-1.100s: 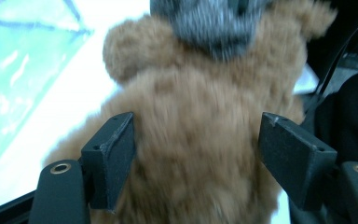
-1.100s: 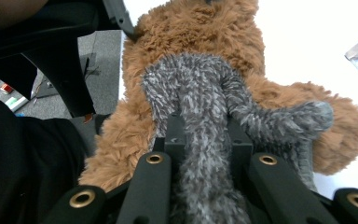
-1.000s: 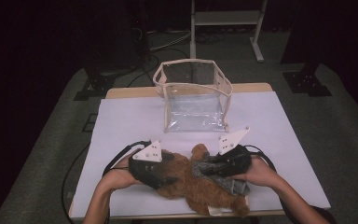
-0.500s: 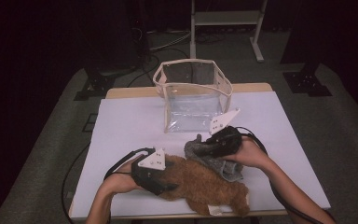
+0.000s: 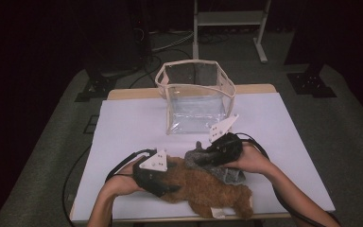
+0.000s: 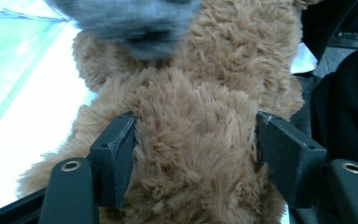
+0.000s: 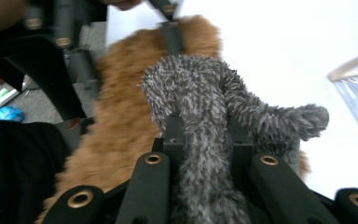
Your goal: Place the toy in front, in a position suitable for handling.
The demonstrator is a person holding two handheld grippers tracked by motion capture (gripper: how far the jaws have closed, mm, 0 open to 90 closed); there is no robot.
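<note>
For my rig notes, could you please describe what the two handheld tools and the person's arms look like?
Both are black, blocky two-jaw devices. The left tool and right tool each carry a grey three-cornered plate on top with small dark dots, and trail a black cable. Brass-coloured rings sit in the jaw arms. The forearms are bare, with no sleeves visible.

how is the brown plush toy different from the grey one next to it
The brown plush toy is tan and the bigger of the two; the grey plush toy is smaller and grey. The brown plush toy lies on the table with the left gripper clamped on it, while the right gripper is clamped on the grey plush toy. Both are shaggy soft toys lying together in front of the clear bag.
</note>
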